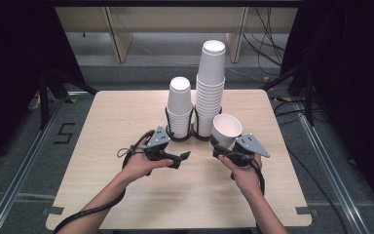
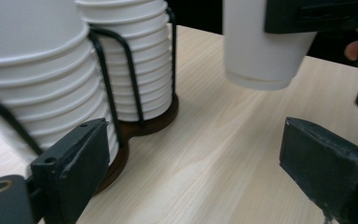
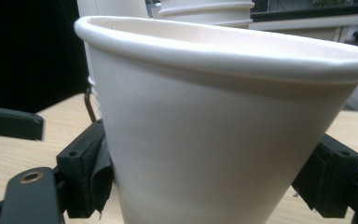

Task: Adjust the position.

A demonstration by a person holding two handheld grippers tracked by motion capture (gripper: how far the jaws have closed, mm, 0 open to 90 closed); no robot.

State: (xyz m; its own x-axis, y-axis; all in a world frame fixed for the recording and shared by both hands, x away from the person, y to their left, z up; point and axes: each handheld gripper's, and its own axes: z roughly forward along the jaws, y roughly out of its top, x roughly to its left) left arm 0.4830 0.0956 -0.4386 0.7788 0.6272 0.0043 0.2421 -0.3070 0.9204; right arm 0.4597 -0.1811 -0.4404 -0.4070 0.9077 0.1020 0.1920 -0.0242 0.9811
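A single white paper cup [image 1: 226,129] [image 3: 214,140] is held just above the table, tilted slightly, with my right gripper [image 1: 220,147] [image 3: 209,177] shut on its sides. In the left gripper view that cup [image 2: 261,51] hangs at the upper right, off the wood. My left gripper [image 1: 182,157] [image 2: 196,154] stands open over bare table with nothing between its jaws, pointing toward the cup and the holder. Two stacks of white cups stand in a black wire holder [image 1: 191,135]: a short stack [image 1: 179,105] [image 2: 32,84] on the left and a tall stack [image 1: 210,83] [image 2: 135,60] on the right.
The light wooden table [image 1: 117,126] has free room in front and to both sides of the holder. Beyond its far edge are a floor, furniture legs and loose cables [image 1: 268,53]. Dark curtains flank both sides.
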